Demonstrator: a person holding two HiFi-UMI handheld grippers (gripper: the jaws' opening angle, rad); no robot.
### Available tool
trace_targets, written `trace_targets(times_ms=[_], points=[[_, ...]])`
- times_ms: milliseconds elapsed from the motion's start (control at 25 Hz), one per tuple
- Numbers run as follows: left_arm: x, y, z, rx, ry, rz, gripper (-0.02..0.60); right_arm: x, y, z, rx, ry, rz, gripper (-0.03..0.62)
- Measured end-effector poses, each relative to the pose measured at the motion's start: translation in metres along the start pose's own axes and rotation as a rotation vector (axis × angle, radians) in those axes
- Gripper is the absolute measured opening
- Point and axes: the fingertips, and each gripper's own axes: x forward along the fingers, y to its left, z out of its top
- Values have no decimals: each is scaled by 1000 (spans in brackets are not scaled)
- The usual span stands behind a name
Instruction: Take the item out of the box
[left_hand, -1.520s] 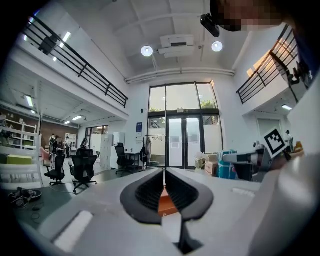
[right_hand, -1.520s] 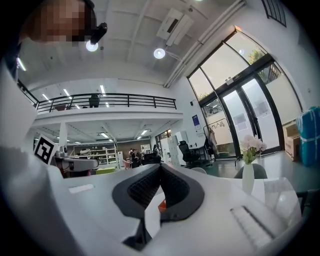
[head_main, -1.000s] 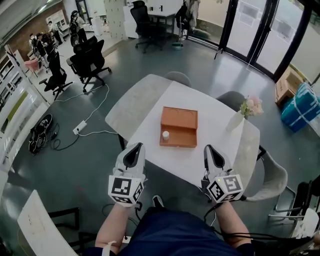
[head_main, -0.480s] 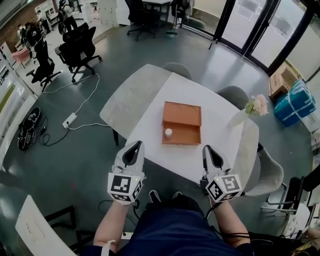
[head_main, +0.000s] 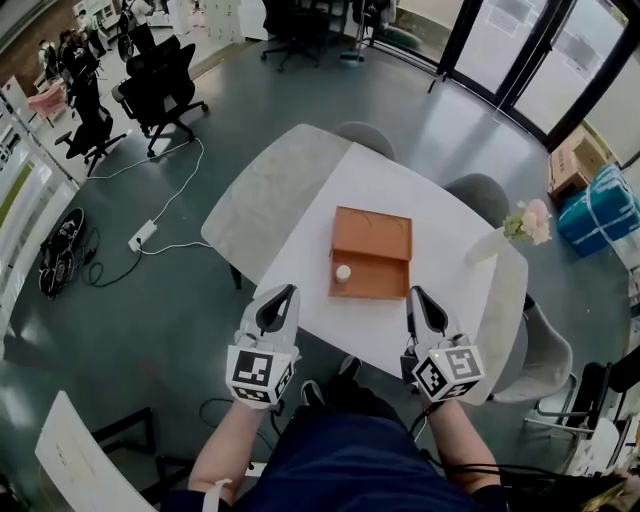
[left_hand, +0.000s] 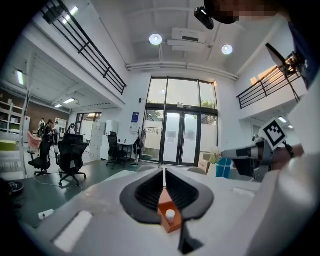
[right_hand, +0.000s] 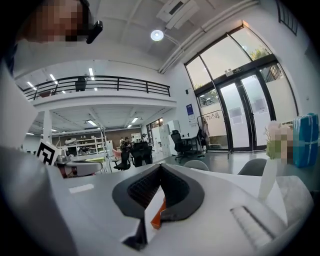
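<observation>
1. The orange box (head_main: 372, 238) sits mid-way on the white counter (head_main: 390, 185). The small white item (head_main: 343, 272) stands inside it, at the near left corner.
2. The left gripper (head_main: 287, 292) hangs over the counter's near edge, apart from the box, with its jaws closed on nothing.
3. The right gripper (head_main: 414, 293), just short of the box's near right corner, looks closed and empty too.
</observation>
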Motion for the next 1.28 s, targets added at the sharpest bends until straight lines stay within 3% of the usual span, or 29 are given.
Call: trace_targets(times_ms=[360, 680, 920, 1120, 1280], points=[[63, 0, -3, 41, 89, 0, 28, 42, -42, 7, 62, -6, 21, 2], [120, -11, -32, 110, 220, -22, 46, 69, -87, -6, 121, 16, 31, 2], [147, -14, -61, 123, 306, -43, 49, 82, -92, -23, 119, 61, 65, 2], [162, -4, -99, 178, 368, -68, 54, 94, -97, -48, 146, 116, 19, 2], [173, -3, -127, 180, 431, -146, 54, 99, -99, -60, 168, 140, -31, 2]])
